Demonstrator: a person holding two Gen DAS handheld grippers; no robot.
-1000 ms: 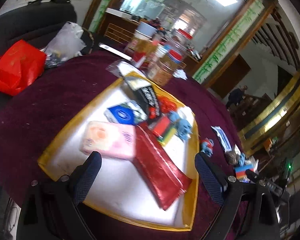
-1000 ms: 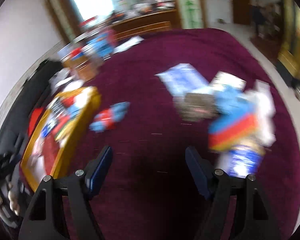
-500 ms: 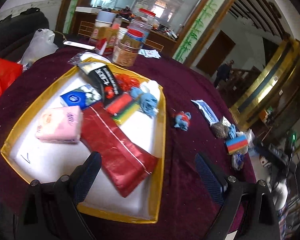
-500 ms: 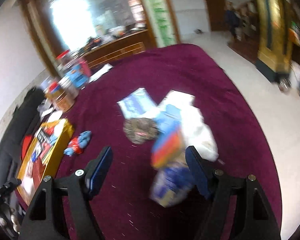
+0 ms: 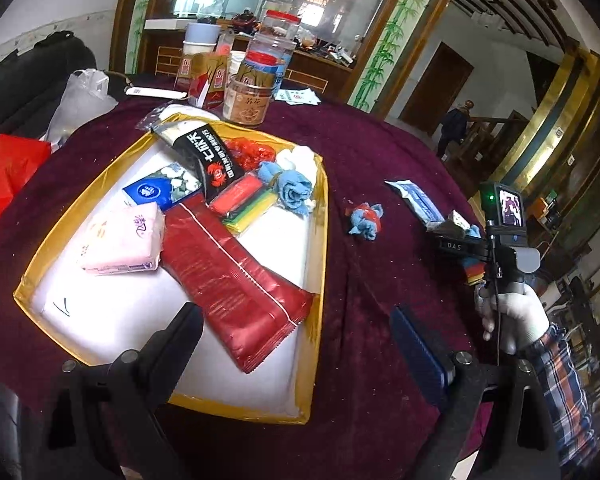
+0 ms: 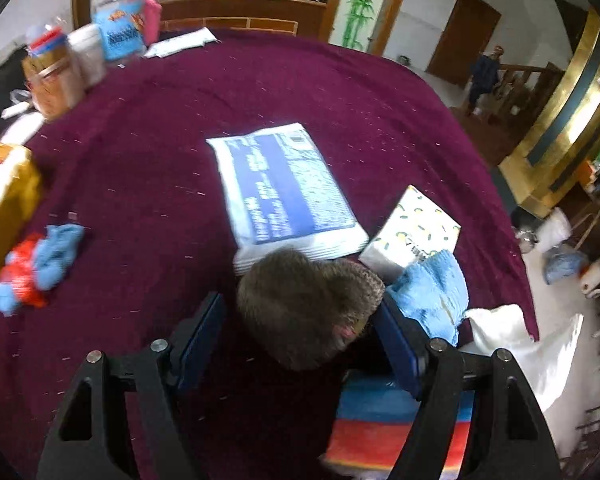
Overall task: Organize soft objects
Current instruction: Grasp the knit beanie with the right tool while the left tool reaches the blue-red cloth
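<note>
The right gripper (image 6: 300,332) has dropped onto the pile — its spread jaws now straddle the brown hat (image 6: 308,304). The left gripper (image 5: 296,340) has swung right.

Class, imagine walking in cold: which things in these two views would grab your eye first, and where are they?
The long red foil packet lies diagonally across the yellow-rimmed tray on the maroon cloth. In the right wrist view, a fuzzy brown ball sits between the open fingers of the right claw, with a blue-and-white pack just beyond.

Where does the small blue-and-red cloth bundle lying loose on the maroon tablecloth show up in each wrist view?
Left wrist: blue-and-red cloth bundle right of centre, just right of the yellow tray.
Right wrist: bundle at the far left, beside the tray's edge.
Shared landmark: the tray's yellow rim.
</note>
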